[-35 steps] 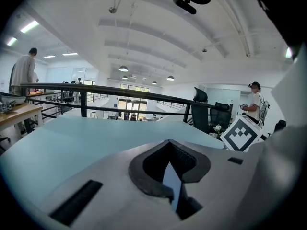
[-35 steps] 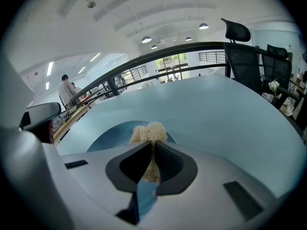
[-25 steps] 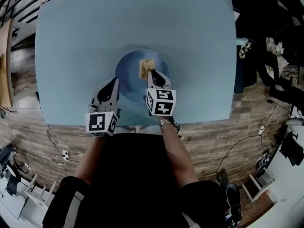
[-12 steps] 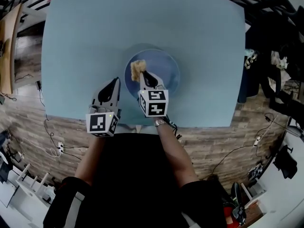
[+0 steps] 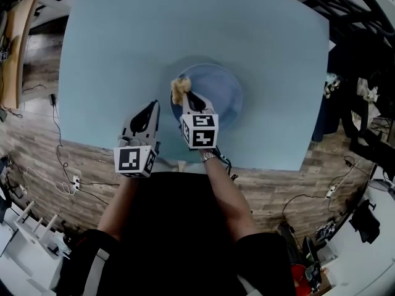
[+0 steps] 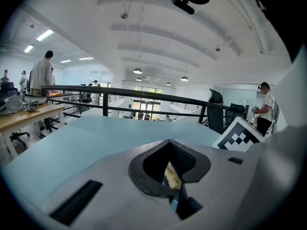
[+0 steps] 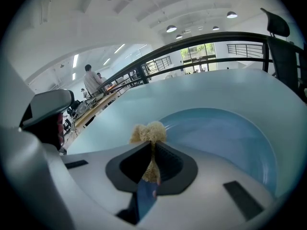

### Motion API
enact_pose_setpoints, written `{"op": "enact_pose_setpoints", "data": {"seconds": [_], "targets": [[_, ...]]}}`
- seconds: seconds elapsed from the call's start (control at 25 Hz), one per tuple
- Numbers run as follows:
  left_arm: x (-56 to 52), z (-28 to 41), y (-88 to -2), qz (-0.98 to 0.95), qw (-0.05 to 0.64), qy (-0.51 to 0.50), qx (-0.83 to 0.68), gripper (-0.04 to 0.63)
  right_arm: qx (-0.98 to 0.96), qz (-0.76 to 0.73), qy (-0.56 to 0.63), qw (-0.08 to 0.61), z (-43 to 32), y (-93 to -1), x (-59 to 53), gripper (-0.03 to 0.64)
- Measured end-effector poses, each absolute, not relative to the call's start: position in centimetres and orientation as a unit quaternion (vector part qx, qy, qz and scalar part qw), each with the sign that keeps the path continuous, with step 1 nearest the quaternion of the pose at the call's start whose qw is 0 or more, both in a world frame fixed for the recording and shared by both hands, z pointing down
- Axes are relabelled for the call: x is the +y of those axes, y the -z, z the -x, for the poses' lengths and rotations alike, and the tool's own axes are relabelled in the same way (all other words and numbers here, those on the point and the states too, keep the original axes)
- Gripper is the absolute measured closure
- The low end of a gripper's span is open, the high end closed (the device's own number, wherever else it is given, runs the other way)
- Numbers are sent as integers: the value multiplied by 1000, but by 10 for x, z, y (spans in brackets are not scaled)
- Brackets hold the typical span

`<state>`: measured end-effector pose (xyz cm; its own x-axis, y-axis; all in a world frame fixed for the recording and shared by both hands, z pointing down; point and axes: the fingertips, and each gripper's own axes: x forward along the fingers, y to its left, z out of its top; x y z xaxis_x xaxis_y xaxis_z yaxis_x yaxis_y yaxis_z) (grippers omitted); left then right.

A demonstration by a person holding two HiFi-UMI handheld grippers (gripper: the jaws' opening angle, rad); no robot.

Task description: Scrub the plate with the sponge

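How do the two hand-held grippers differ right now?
The right hand-held gripper pinches a ragged tan sponge; the left hand-held gripper has its jaws together on nothing. The right one reaches over the left rim of the round blue plate; the left one hangs over the pale blue table beside the plate. Both carry a black-and-white marker cube.

sponge (image 5: 179,90) rough, porous; plate (image 5: 219,94) smooth, slightly glossy; table (image 5: 123,54) smooth, matt; floor (image 5: 37,134) wood-look planks.
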<state>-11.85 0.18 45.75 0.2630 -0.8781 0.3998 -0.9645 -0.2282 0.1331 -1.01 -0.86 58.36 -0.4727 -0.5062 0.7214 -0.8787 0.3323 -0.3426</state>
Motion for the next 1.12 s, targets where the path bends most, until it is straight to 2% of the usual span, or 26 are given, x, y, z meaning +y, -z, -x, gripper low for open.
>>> {"op": "enact_pose_setpoints", "data": {"seconds": [1.12], "targets": [[2,67,-463,-794,177,-126,-568,594,-750,-489,-370,249,-60,-589,-12,589]]}}
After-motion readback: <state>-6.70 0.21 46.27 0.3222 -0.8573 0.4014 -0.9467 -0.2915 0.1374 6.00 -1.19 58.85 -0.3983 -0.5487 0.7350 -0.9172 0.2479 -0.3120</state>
